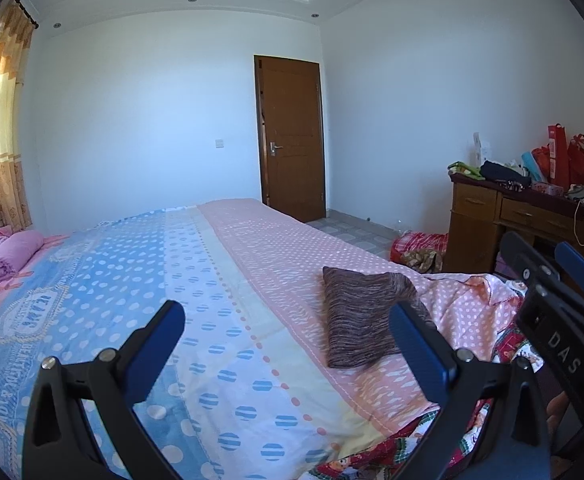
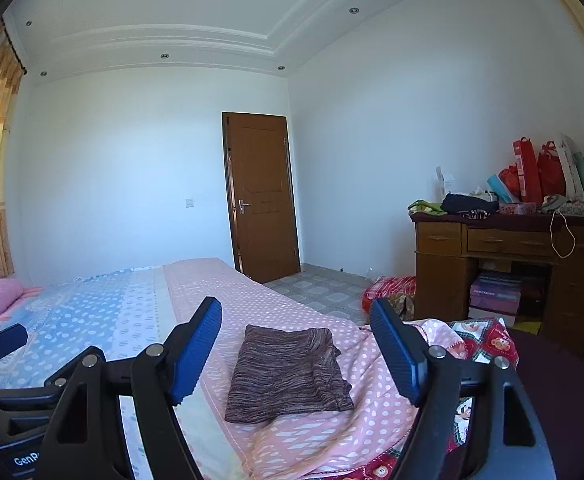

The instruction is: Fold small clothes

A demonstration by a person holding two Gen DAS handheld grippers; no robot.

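The brown cloth [image 2: 288, 376] lies folded on the bed [image 2: 140, 312] — that one looks done — and both claws, left [image 1: 288, 344] and right [image 2: 296, 356], hang wide apart, holding nothing.

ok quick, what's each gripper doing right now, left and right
Left gripper: open, fingers spread wide, holding nothing.
Right gripper: open, holding nothing; the folded brown garment lies on the bed beyond it.

Folded garment [image 2: 288, 376] on the bed [image 2: 140, 312]; door [image 2: 262, 196] behind, desk [image 2: 508, 256] to the right.
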